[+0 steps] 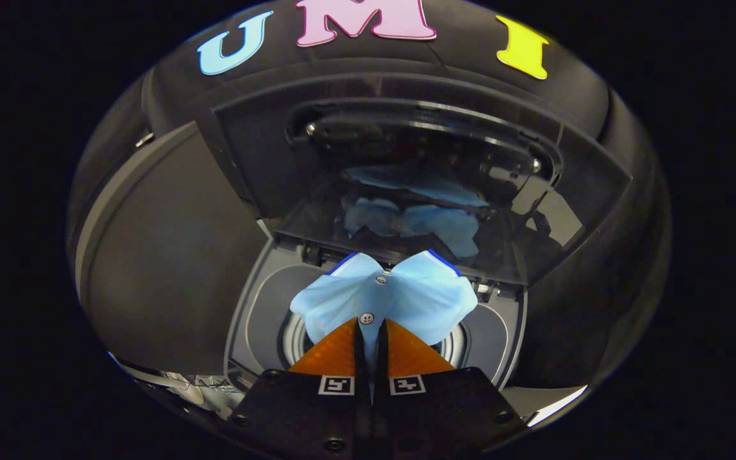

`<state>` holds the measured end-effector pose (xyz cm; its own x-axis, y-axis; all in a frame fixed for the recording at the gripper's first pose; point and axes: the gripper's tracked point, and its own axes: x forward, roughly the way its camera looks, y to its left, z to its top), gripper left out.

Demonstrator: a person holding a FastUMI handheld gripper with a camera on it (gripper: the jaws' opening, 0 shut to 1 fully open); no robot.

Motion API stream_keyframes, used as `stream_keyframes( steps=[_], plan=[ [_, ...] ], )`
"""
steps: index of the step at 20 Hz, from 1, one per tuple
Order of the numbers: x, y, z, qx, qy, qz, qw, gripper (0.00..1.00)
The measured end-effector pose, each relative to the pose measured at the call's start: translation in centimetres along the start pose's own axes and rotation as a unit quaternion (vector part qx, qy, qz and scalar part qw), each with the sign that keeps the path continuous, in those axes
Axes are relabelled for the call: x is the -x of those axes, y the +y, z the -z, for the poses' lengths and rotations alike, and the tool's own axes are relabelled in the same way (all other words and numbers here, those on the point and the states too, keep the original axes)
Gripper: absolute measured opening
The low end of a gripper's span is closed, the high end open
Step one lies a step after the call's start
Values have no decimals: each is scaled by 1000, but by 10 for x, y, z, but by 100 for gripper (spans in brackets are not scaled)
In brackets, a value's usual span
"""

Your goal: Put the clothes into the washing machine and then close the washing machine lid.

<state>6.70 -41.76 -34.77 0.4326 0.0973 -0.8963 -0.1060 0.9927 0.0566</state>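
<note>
A light blue buttoned garment [384,294] with a dark blue edge hangs pinched between my fingers, spreading out just ahead of them. My gripper [368,327] is shut on it. Directly below the garment lies the round drum opening [292,342] of the top-loading washing machine [259,313]. The machine's glass lid [419,185] stands raised beyond the garment and mirrors the blue cloth.
A dark grey panel [170,255] rises beside the machine on the left. The booth's black wall stands behind the lid. A pale crumpled item [205,391] lies low at the left, beside the machine's front corner.
</note>
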Motion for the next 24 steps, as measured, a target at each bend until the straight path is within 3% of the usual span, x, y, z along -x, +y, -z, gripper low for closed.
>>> stream_keyframes(
  steps=[6,10,24],
  plan=[
    [-40,4,43,14,31,31,999,6],
    [-57,14,80,5,74,31,997,6],
    [-79,-9,102,-45,115,67,990,6]
  ],
)
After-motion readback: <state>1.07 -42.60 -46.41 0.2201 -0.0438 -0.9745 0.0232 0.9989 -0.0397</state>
